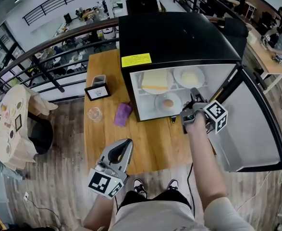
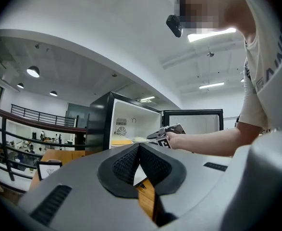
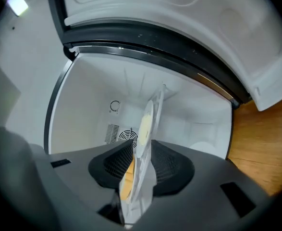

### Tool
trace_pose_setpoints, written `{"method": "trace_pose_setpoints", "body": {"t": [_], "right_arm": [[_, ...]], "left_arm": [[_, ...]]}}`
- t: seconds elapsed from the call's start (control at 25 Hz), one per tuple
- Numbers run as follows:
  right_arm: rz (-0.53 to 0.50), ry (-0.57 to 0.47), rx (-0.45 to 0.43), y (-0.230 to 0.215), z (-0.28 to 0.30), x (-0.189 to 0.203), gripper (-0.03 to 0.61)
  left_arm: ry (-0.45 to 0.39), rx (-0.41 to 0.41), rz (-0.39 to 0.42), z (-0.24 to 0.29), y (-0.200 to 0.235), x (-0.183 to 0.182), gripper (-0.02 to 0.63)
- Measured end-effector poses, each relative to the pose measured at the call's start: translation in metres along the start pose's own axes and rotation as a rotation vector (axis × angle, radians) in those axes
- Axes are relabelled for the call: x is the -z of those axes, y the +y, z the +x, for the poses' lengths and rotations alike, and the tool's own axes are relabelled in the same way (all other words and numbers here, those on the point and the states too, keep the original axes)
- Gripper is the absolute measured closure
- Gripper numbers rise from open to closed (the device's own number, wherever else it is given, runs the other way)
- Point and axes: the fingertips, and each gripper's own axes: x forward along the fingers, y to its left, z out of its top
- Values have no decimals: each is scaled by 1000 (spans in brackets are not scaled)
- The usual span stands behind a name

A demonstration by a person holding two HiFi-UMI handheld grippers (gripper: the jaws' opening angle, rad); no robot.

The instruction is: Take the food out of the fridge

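A black mini fridge [image 1: 179, 37] stands open on the wooden table [image 1: 145, 143]. Inside, a plate with a yellow sandwich [image 1: 155, 81] and a plate of pale food [image 1: 189, 77] sit at the back, and a plate with a small round bun [image 1: 168, 103] sits in front. My right gripper [image 1: 193, 96] reaches into the opening by that front plate. In the right gripper view the plate's rim [image 3: 145, 124] stands edge-on between the right gripper's [image 3: 140, 150] parted jaws. My left gripper [image 1: 125, 144] hovers low over the table's near edge, shut and empty [image 2: 139, 147].
The fridge door [image 1: 256, 124] hangs open to the right. On the table left of the fridge lie a purple cloth [image 1: 123, 114], a clear glass [image 1: 95, 114] and a small sign stand [image 1: 97, 91]. A railing runs behind the table.
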Motion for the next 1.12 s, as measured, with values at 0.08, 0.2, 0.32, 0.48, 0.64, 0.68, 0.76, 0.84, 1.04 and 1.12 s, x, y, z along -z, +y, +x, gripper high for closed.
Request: {"method": "trace_pose_setpoints", "body": {"t": [0.08, 0.2, 0.32, 0.48, 0.64, 0.68, 0.76, 0.84, 1.04, 1.12], "right_arm": [[36, -16, 18, -6, 6, -3, 468], [78, -31, 37, -13, 12, -5, 468], [86, -55, 43, -17, 16, -10, 468], [79, -70, 55, -19, 19, -13, 468], [98, -77, 68, -21, 21, -20, 470], [105, -77, 69, -22, 22, -22, 478], [102, -75, 75, -21, 23, -24, 501], [91, -75, 80, -20, 22, -25, 529], [151, -79, 49, -22, 21, -26, 548], [159, -84, 28, -21, 20, -27, 551]], "left_arm": [[7, 2, -3, 3, 5, 3, 606], [15, 6, -5, 7, 12, 7, 606], [19, 12, -6, 10, 17, 9, 606], [29, 12, -11, 12, 21, 13, 606], [28, 13, -21, 15, 23, 15, 606], [26, 13, -23, 16, 23, 15, 606], [23, 15, -29, 16, 23, 15, 606], [23, 18, -33, 17, 22, 15, 606], [21, 19, -31, 18, 20, 16, 606], [22, 19, -31, 17, 19, 16, 606]]}}
